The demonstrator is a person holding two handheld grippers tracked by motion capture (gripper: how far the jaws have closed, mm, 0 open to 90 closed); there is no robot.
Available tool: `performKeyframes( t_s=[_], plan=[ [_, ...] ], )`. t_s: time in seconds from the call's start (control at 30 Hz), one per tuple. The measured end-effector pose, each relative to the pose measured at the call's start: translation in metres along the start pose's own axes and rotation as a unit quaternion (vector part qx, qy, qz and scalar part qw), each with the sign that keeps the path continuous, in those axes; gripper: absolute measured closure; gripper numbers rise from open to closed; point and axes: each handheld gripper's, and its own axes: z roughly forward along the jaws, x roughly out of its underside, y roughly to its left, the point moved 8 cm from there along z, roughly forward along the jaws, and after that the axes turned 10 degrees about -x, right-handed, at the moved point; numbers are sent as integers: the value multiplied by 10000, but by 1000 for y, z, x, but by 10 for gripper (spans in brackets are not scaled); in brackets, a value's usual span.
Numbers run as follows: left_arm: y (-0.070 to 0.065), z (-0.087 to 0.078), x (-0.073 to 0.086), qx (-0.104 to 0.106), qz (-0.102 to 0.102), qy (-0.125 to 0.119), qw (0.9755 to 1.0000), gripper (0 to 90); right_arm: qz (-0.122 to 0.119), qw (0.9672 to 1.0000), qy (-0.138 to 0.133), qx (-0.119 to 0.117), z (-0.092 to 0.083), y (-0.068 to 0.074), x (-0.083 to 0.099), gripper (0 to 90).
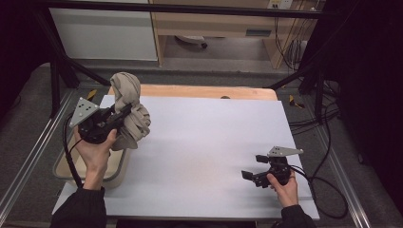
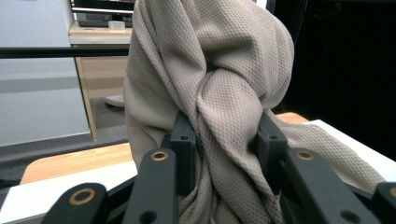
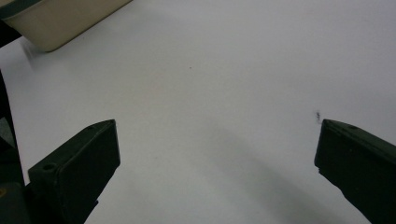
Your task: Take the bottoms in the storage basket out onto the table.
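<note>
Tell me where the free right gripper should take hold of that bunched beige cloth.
Probably the upper bulge of the cloth, coming in from the table's open right side: the left gripper already pinches its twisted middle, while the right gripper is open.

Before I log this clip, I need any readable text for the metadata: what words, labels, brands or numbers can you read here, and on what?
None can be read.
Beige cloth clamped in the left gripper: weave only, no tag seen.
Beige bin: plain.
White table sheet: blank.
Right gripper, open above it: jaws unmarked.
Small plate on the wooden furniture behind the table: too small and blurred to read.
</note>
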Motion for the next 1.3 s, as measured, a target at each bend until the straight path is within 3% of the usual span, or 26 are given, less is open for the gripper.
performKeyframes(
  t_s=[0.63, 1.3],
  plan=[
    [-44, 18, 8, 379, 67, 34, 9993, 665, -12, 10000, -23, 1, -1, 0, -1, 5],
    [-85, 37, 29, 726, 76, 179, 9972, 665, -8, 10000, -22, -7, 0, 0, 0, 5]
  ],
)
